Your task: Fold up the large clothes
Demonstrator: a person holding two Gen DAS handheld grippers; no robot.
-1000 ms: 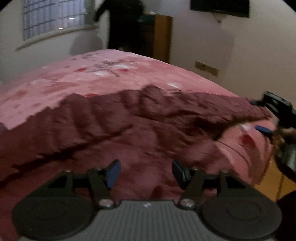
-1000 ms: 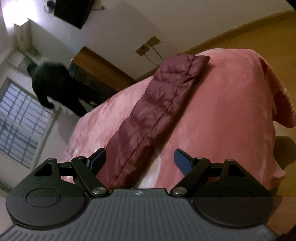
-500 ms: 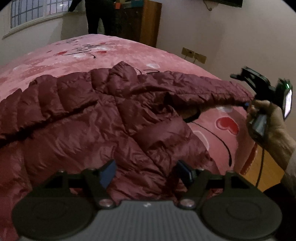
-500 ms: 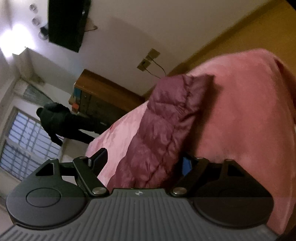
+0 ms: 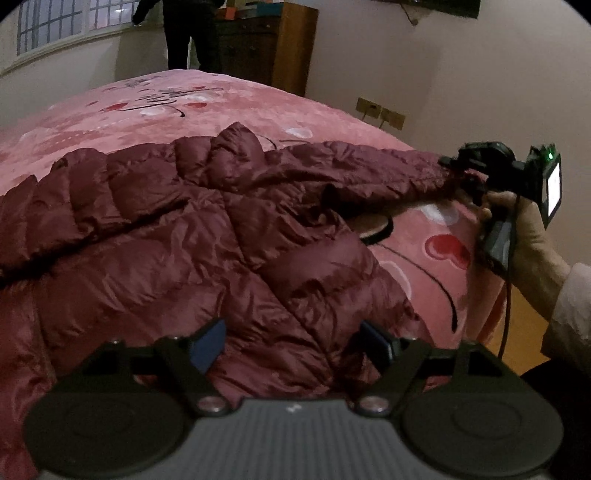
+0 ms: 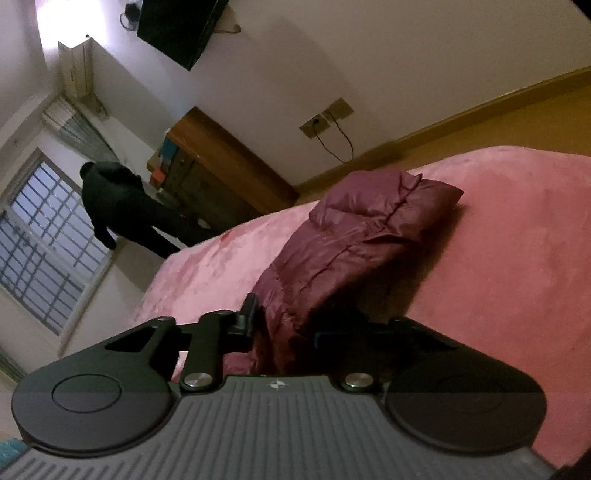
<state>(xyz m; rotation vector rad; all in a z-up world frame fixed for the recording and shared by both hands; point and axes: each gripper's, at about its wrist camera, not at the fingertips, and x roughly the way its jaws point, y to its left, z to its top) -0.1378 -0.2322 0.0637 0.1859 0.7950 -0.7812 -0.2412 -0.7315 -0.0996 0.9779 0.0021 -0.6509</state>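
Observation:
A maroon puffer jacket lies spread on a bed covered by a pink blanket. My left gripper hovers over the jacket's near hem. Its jaws are opening, fabric lies under them and the pads press on nothing. One sleeve stretches out to the right. There a hand holds my right gripper at the cuff. In the right wrist view the sleeve runs away from my right gripper, whose jaws are closing with the cuff pinched between them.
A person in dark clothes stands by the window beyond the bed. A wooden cabinet stands against the far wall, with wall sockets beside it. Wood floor borders the bed on the right.
The right jaws went from wide apart around the cuff to closed on it. The left gripper came down closer over the jacket, its jaws spread wider, then held still.

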